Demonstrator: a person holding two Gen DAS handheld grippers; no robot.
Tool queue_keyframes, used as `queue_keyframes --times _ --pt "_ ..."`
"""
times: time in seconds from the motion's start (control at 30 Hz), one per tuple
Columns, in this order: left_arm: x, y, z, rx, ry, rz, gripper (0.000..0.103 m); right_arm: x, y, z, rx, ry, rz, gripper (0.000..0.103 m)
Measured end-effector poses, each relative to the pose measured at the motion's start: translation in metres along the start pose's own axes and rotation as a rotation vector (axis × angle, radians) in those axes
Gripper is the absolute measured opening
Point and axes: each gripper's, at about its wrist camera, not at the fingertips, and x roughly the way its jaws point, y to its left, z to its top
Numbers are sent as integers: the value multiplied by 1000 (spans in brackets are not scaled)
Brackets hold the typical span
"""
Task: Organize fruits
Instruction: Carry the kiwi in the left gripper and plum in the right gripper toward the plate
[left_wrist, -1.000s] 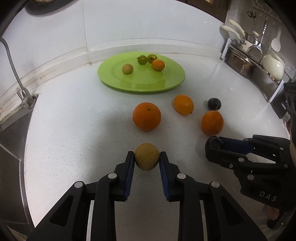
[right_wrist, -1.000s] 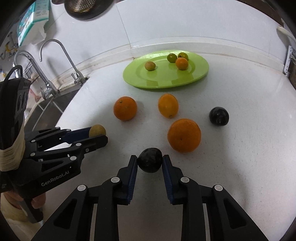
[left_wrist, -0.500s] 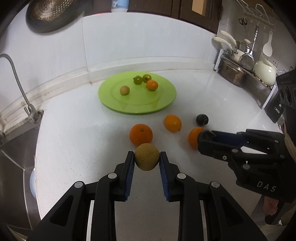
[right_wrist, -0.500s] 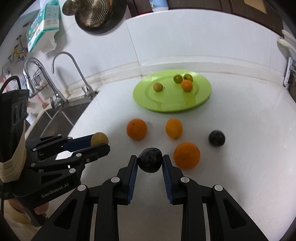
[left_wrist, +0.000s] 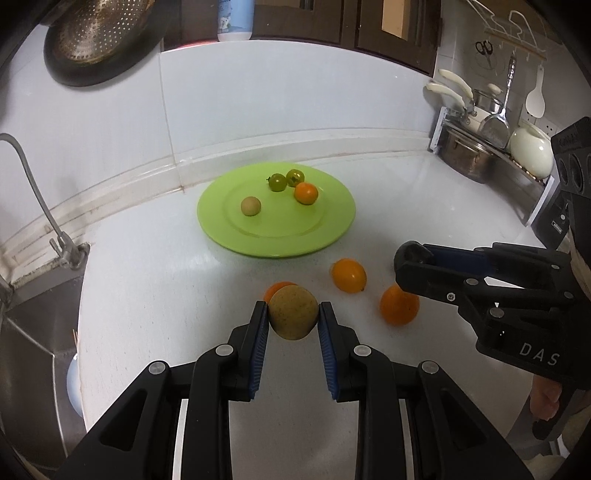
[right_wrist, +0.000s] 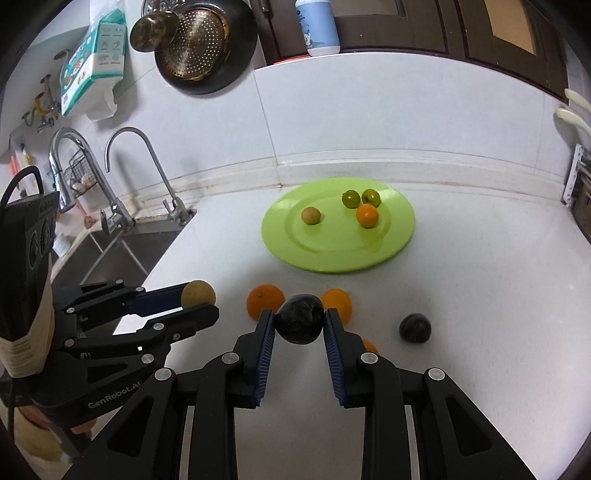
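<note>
A white kitchen counter (right_wrist: 480, 295) carries a green plate (right_wrist: 317, 254) at 12 o'clock, with three oranges (left_wrist: 349, 275) (left_wrist: 399, 305) (right_wrist: 265, 300) and a dark fruit (right_wrist: 415, 328) lying loose toward 6 o'clock, nearer the camera.

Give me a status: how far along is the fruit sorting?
Done: four small fruits sit on the round green plate. In hand: left gripper clamps a speckled tan fruit; right gripper clamps a dark purple fruit. Left: three oranges and another dark fruit on the white counter.
</note>
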Motion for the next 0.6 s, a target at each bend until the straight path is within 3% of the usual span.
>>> queue_keyframes --times 0.6 --pt "21 10 63 45 -55 21 27 24 -24 58 -40 -17 3 28"
